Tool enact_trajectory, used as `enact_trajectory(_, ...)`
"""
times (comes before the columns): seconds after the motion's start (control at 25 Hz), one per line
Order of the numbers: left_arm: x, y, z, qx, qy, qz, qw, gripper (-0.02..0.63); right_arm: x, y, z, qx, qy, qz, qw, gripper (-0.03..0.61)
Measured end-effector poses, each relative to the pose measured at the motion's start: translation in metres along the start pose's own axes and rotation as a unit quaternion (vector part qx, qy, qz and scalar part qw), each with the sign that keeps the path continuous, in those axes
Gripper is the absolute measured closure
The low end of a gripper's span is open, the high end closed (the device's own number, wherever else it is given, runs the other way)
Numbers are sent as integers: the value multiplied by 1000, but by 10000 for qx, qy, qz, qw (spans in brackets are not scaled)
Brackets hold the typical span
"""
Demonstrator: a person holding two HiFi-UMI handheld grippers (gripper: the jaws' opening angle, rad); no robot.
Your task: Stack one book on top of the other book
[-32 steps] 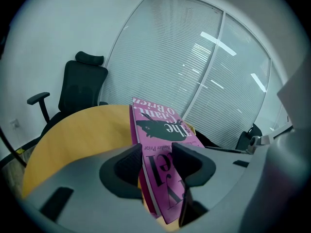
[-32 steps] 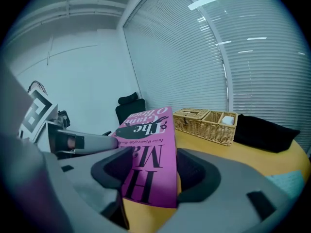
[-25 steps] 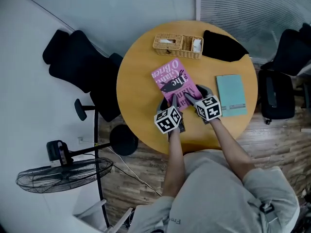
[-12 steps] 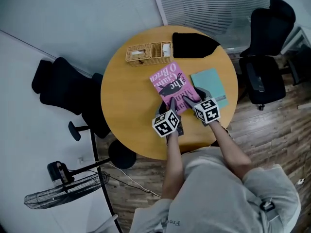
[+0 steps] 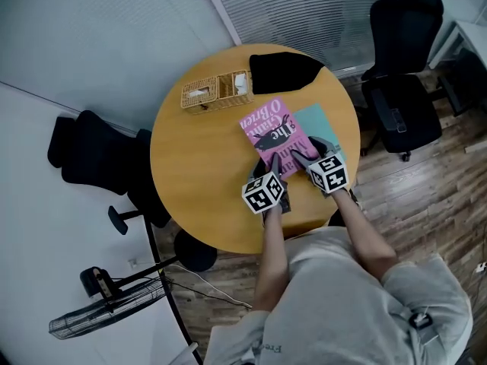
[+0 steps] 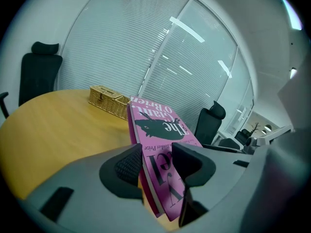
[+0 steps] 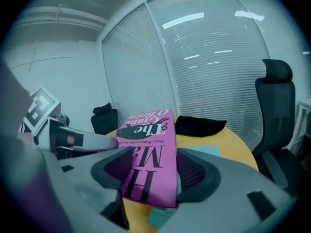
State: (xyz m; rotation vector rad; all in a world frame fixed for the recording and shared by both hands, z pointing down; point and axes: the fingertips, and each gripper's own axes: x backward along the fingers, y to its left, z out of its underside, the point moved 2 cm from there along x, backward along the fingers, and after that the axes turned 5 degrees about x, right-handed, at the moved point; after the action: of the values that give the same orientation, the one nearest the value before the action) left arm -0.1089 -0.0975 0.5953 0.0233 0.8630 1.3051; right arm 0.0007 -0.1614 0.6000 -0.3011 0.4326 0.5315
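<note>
Left gripper [image 5: 271,164] and right gripper [image 5: 300,157] both clamp the pink book [image 5: 274,131] by its near edge; it juts forward from the jaws, over the teal book [image 5: 326,126] below the right jaws. Perhaps not resting yet: uneven release could land it skewed

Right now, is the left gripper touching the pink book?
Touching. The left gripper view shows the left gripper clamped on the pink book, a pad against each cover.
</note>
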Motion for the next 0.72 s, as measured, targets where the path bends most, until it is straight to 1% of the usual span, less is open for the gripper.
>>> enact_trajectory(0.36,-32,-35,27,-220,443,311,9983,405,20,-45,25,-199,108,285,9993,285)
enact_trajectory(0.72,-63,-58,55,-236,871,565,9943,414,35,-80,51,-249,359,609,9972,285)
